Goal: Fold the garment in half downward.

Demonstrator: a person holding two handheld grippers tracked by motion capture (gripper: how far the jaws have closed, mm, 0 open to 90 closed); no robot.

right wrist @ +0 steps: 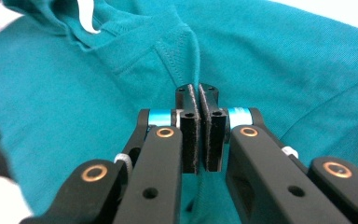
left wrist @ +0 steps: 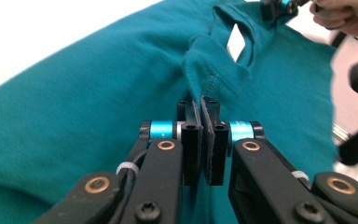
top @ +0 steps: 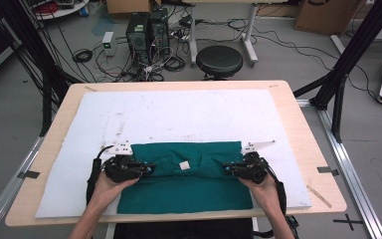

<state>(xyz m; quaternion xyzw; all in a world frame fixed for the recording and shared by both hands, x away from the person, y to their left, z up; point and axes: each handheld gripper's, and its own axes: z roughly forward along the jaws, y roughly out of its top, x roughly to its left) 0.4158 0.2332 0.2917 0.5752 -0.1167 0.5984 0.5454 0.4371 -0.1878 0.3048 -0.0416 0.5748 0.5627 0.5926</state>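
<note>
A green shirt point(top: 184, 186) lies flat on a white sheet point(top: 189, 117) on the bench point(top: 303, 124), close to the person's edge. Its long side runs from left to right, and its collar, with a small white tag point(top: 183, 165), sits in the middle near the far edge of the shirt.

On the left, the left tongs point(top: 149, 170) point in toward the collar from the shirt's left shoulder. In the left gripper view the left tongs point(left wrist: 201, 105) are pinched tight on a little ridge of the cloth, right by a seam.

On the right, the right tongs point(top: 227, 170) point in from the other shoulder, so the two face each other with the collar between them. In the right gripper view the right tongs point(right wrist: 197, 92) are also squeezed on a thin fold of the shirt beside the stitched neck.

Both hands look about the same way off from the collar. The rest of the shirt lies toward the person, so I think a lift or a fold would have to carry both shoulders together
</note>
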